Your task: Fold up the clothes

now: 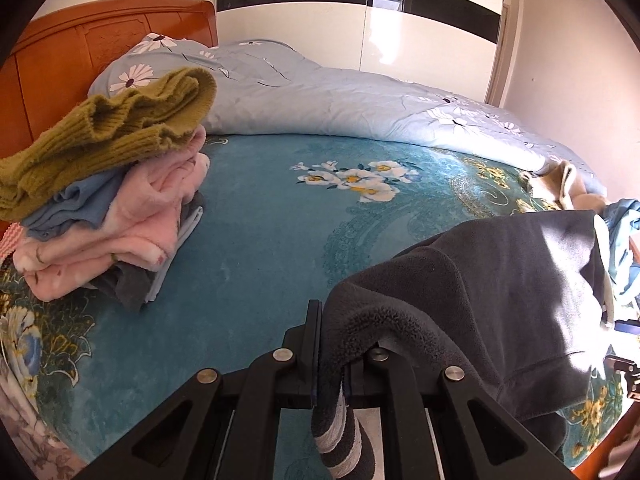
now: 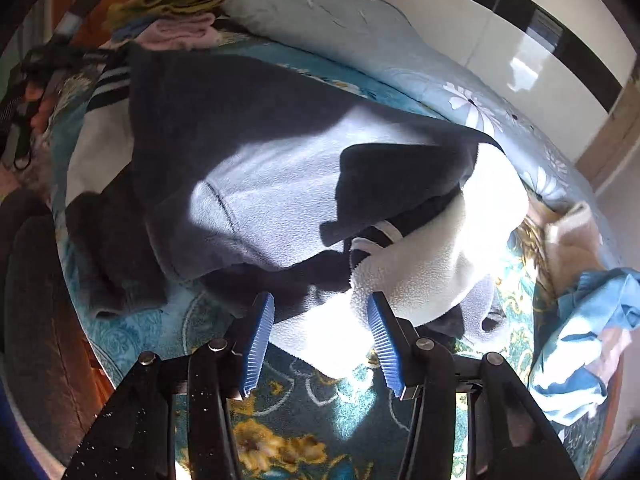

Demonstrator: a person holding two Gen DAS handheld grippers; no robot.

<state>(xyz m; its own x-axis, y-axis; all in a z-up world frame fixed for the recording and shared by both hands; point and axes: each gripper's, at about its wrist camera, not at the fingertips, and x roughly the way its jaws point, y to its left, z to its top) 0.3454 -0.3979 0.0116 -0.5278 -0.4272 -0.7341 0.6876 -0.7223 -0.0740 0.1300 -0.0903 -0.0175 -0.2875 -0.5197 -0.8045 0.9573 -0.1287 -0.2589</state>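
The dark grey fleece garment (image 2: 256,168), with a white fleece lining (image 2: 440,256) and a striped cuff (image 1: 340,432), lies half folded on the teal floral bedspread (image 1: 260,240), toward 4 o'clock in the left wrist view. The left gripper (image 1: 332,344) points steeply down with its jaws pinched tight on a fold of that fleece, the cuff hanging below them, while the right gripper (image 2: 320,320) tilts down over the garment's near edge at 6 o'clock, jaws partly spread with nothing pressed between the blue pads (image 2: 260,340). A stack of folded clothes (image 1: 120,200) sits at 9 o'clock, a pale blue duvet (image 1: 340,92) at 12.
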